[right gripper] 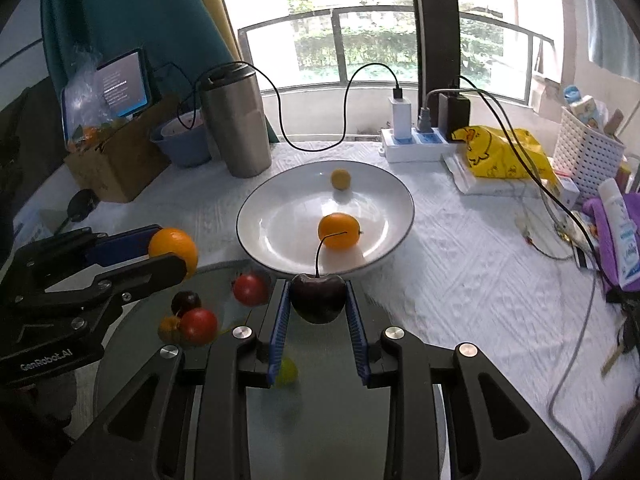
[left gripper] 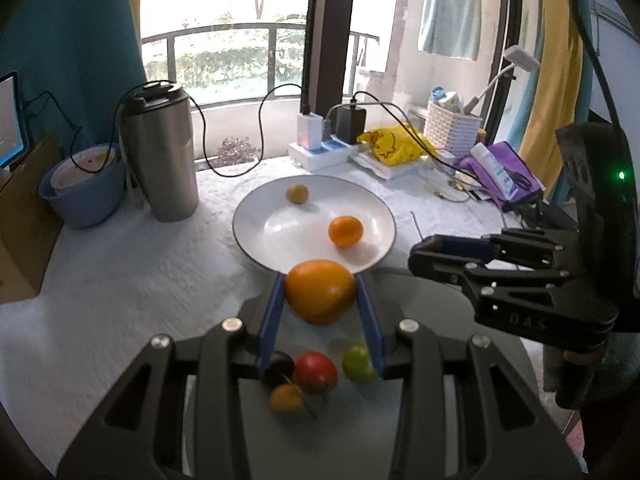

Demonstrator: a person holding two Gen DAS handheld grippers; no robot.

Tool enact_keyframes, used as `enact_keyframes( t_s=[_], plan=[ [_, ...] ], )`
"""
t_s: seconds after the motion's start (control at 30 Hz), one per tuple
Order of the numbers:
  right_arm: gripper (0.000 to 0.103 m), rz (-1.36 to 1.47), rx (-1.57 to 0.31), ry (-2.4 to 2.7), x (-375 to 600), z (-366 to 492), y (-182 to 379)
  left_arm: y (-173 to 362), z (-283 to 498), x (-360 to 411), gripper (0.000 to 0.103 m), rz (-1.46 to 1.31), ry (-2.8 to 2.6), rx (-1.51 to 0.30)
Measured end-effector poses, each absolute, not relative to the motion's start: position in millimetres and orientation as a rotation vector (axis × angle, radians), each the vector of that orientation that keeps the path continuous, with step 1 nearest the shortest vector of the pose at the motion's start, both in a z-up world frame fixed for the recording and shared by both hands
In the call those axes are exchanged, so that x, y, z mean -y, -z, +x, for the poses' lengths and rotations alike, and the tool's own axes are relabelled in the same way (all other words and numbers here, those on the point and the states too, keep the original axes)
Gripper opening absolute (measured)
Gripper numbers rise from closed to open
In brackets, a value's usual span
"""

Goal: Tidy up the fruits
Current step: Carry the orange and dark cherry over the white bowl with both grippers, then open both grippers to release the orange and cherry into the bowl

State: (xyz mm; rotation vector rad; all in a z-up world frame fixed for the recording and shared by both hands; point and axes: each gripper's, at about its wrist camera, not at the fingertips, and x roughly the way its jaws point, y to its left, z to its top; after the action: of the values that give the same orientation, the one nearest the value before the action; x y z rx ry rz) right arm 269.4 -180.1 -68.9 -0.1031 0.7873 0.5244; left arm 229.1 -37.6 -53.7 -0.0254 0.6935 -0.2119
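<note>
While the left gripper [left gripper: 320,292] pinches a large orange fruit [left gripper: 320,291] between its blue pads, the right gripper [right gripper: 318,300] is clamped on a dark cherry [right gripper: 318,298] whose thin stem curves upward. Both held fruits hang clear above the near edge of a grey glass disc [right gripper: 320,400], just short of the white plate's rim. In the right wrist view the left gripper shows at the left edge, the orange fruit sticking out past its fingertips.

Below the grippers, on the glass disc, lie the loose fruits: a red tomato [left gripper: 316,372], a dark cherry on the disc [left gripper: 279,368], a small orange one [left gripper: 286,400] and a green one [left gripper: 359,364]. The right wrist view shows one more red fruit [right gripper: 250,289] near the disc's far edge.

Beyond them stands the white plate [left gripper: 256,236] on a white textured cloth [left gripper: 120,264], holding a small orange [left gripper: 345,231] near its middle and a little yellow fruit [left gripper: 297,193] toward its far side.

Farther out, a steel tumbler [left gripper: 162,152] stands left of the plate, with a blue bowl [left gripper: 84,196] beside it. A power strip [left gripper: 320,152], a yellow bag [left gripper: 394,142] and a white basket [left gripper: 452,128] sit along the window side.
</note>
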Motion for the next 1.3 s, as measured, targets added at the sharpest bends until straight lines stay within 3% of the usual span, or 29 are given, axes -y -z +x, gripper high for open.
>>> enact_keyframes(
  t_s=[0.87,1.3],
  plan=[
    [0.030,-0.100,-0.912,-0.633,131.8,344.9,110.8,87.3,323.4,11.0,0.039,-0.016,0.210,-0.779],
    [0.030,-0.109,-0.873,-0.551,130.8,381.7,109.0,99.0,367.1,6.5,0.039,-0.051,0.214,-0.835]
  ],
)
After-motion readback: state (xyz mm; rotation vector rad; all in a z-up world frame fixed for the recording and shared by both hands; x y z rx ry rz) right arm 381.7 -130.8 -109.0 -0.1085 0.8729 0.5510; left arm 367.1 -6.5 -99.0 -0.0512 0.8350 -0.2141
